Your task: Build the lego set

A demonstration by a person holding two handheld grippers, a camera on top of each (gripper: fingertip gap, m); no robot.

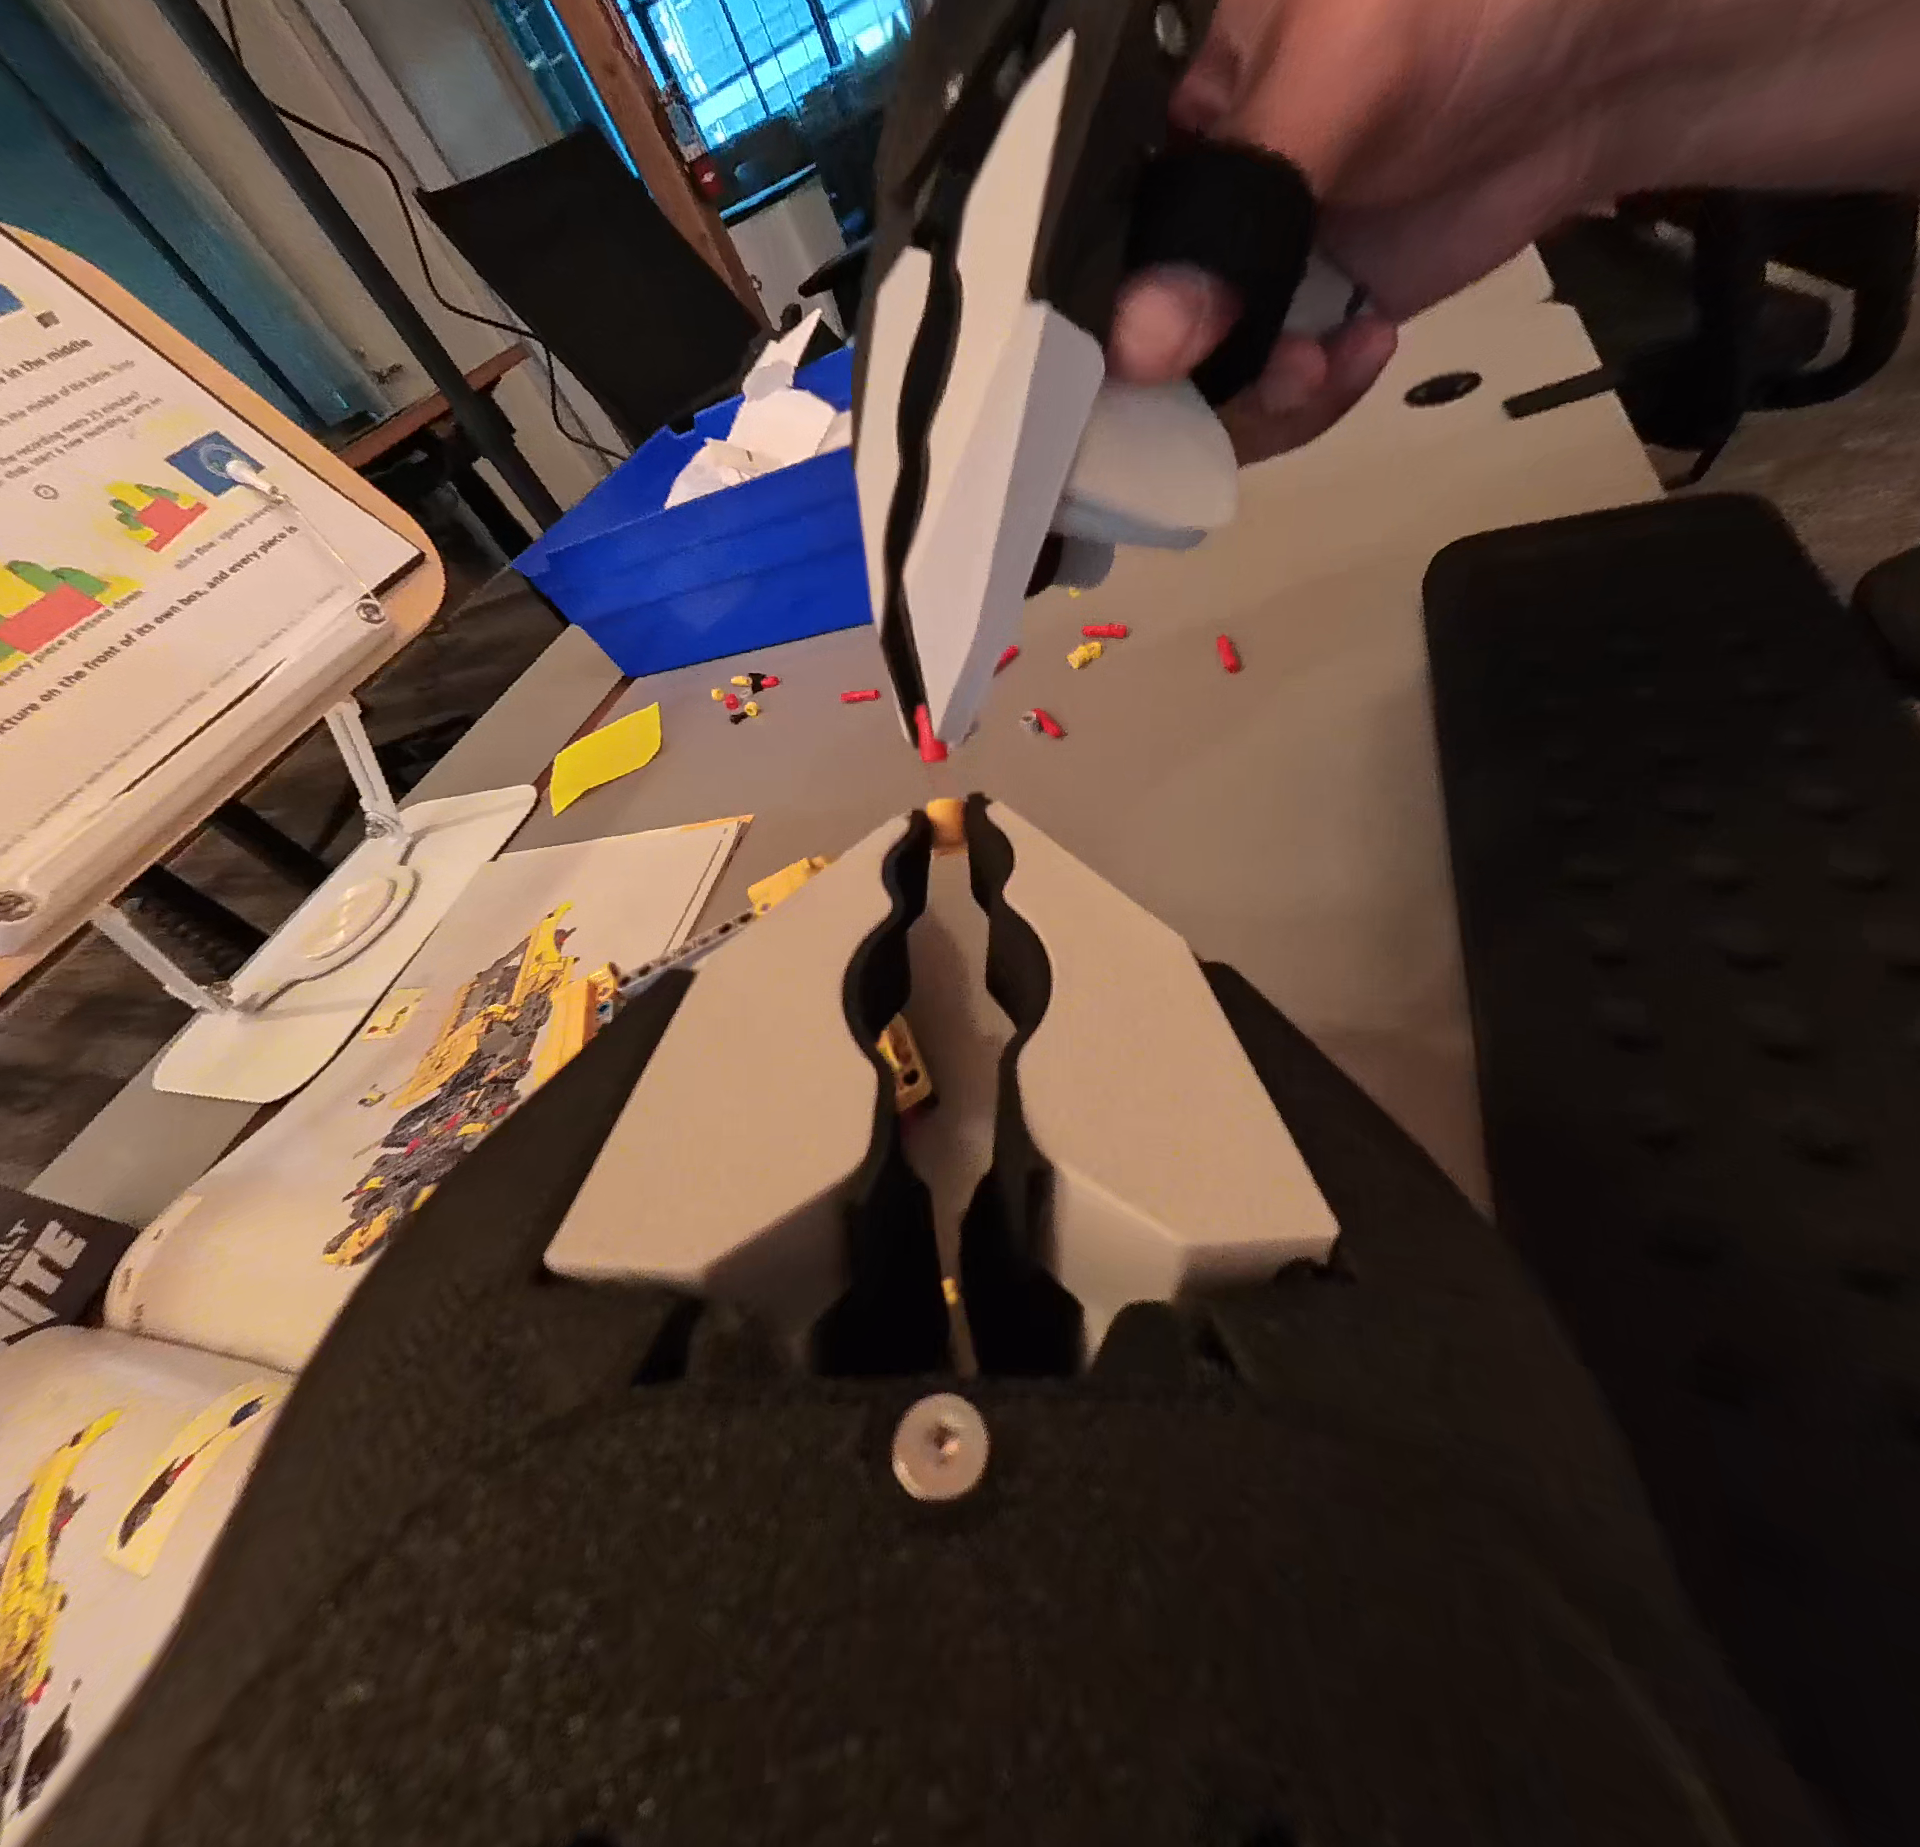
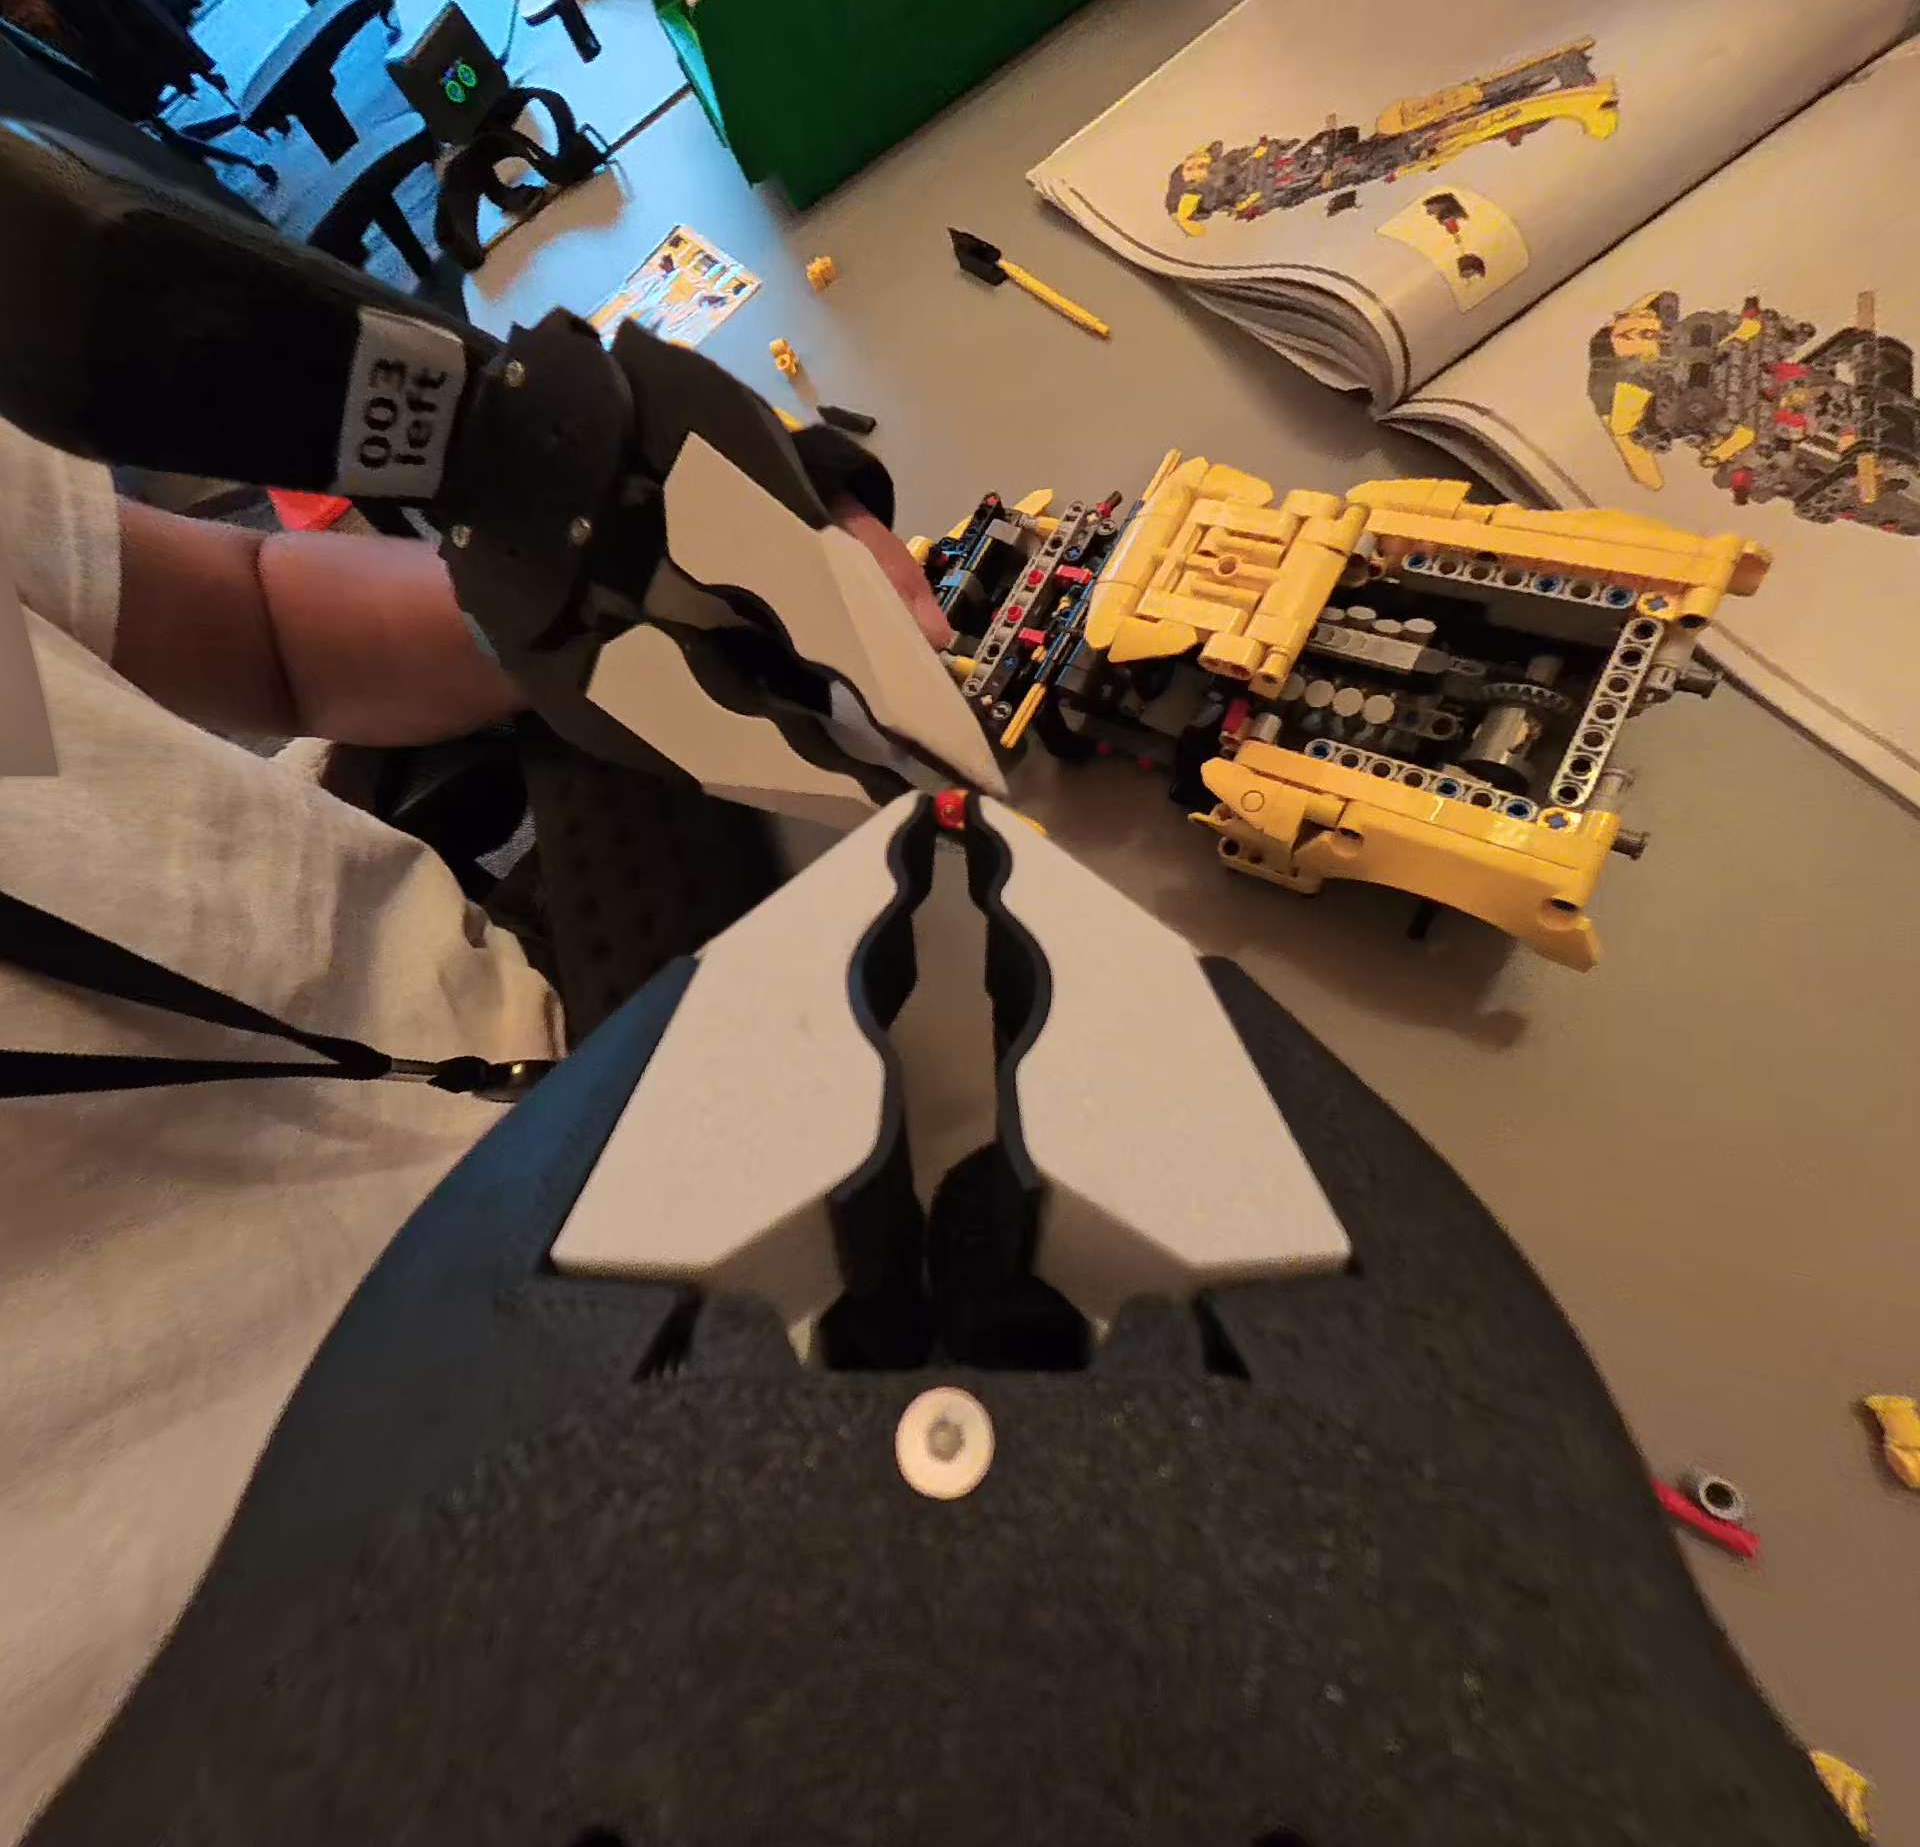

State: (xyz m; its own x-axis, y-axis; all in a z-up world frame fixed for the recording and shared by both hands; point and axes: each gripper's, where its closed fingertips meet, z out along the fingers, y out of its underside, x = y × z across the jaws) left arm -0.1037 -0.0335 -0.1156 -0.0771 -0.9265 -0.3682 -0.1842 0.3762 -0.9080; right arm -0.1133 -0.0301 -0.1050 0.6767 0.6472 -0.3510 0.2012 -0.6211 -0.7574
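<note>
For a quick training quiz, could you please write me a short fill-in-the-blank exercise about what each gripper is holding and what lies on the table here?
1. The right gripper pinches a small ____ pin at its fingertips.
2. The left gripper holds a small ____ piece at its fingertips.
3. The bin with crumpled paper inside is ____.
4. The half-built model lies beside the open ____ booklet.

Missing words: red; tan; blue; instruction

Both cams sit right behind their own fingers, looking down them at the grey table, close up. Left view faces the blue bin at upper middle. Right view faces the yellow model. Each catches the other gripper's tips meeting mid-frame.
</note>
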